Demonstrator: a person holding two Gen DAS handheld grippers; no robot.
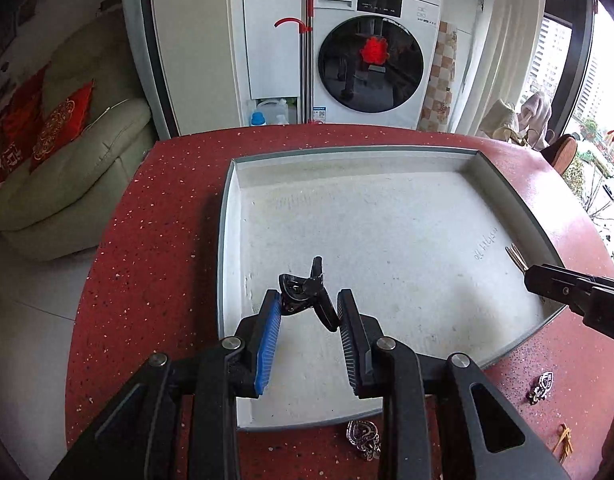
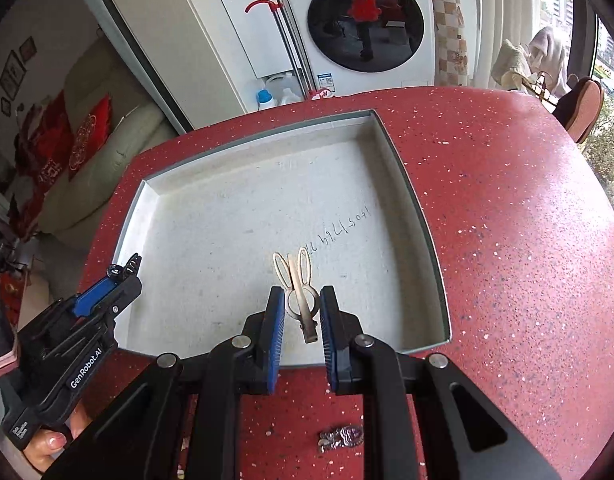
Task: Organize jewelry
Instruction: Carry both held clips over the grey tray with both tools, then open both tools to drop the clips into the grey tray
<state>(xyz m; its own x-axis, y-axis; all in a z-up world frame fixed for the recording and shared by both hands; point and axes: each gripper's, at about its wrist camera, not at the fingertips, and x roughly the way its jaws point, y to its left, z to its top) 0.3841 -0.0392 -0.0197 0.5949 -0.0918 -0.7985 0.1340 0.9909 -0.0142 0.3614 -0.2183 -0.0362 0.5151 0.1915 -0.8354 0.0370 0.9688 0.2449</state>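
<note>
Gold rabbit clip (image 2: 298,296), long axis toward 12 o'clock, sits clamped in your right gripper (image 2: 303,308) above the tray (image 2: 419,216); left gripper (image 1: 309,314) grips the black clip (image 1: 307,292).

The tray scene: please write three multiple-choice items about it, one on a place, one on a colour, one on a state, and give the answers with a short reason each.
1. Where is the silver brooch?
A. inside the tray
B. on the red table, outside the tray
C. on the sofa

2. What colour is the clip in the left gripper?
A. black
B. gold
C. red

3. What is the state of the right gripper?
A. open and empty
B. shut on the bunny clip
C. lying on the table

Answers:
1 B: the brooch lies on the table in front of the tray rim.
2 A: the clip between the left fingers is black.
3 B: both pads press the gold bunny clip, held over the tray.
</note>
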